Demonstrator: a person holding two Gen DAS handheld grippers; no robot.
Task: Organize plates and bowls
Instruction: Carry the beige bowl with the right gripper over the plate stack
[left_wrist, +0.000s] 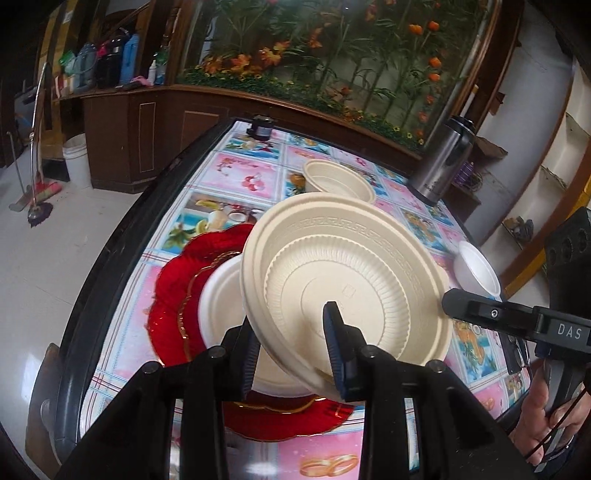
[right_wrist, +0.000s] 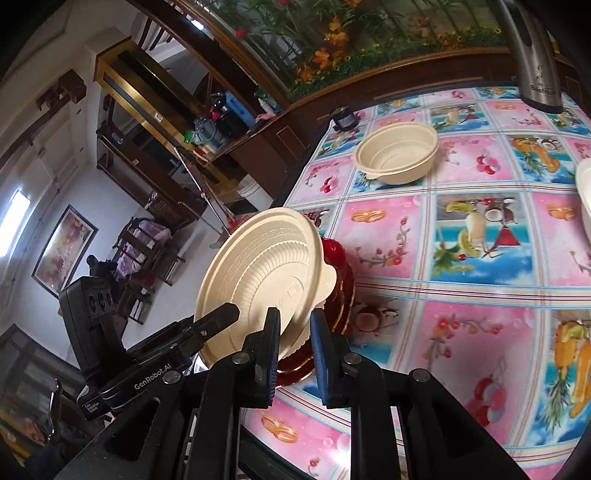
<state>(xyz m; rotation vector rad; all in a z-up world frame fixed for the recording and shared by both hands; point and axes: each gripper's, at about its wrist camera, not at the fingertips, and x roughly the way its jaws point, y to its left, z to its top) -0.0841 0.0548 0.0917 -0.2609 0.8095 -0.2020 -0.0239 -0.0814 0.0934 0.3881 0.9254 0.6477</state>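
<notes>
My left gripper (left_wrist: 295, 339) is shut on the rim of a cream ribbed plate (left_wrist: 347, 280), held tilted above a white plate (left_wrist: 218, 306) that lies on a red glass plate (left_wrist: 173, 295). My right gripper (right_wrist: 293, 332) is partly open around the same cream plate's (right_wrist: 258, 277) edge, not clamping it; the red plate (right_wrist: 336, 280) shows behind. A cream bowl (left_wrist: 338, 179) sits farther back on the table, also in the right wrist view (right_wrist: 397, 153). A small white bowl (left_wrist: 476, 269) stands at the right.
The table has a colourful fruit-print cloth (right_wrist: 480, 258) and a dark raised edge (left_wrist: 122, 236). A steel thermos (left_wrist: 443, 158) stands at the far right, a small black jar (left_wrist: 260, 127) at the far edge. A wooden cabinet with a flower mural (left_wrist: 332, 55) is behind.
</notes>
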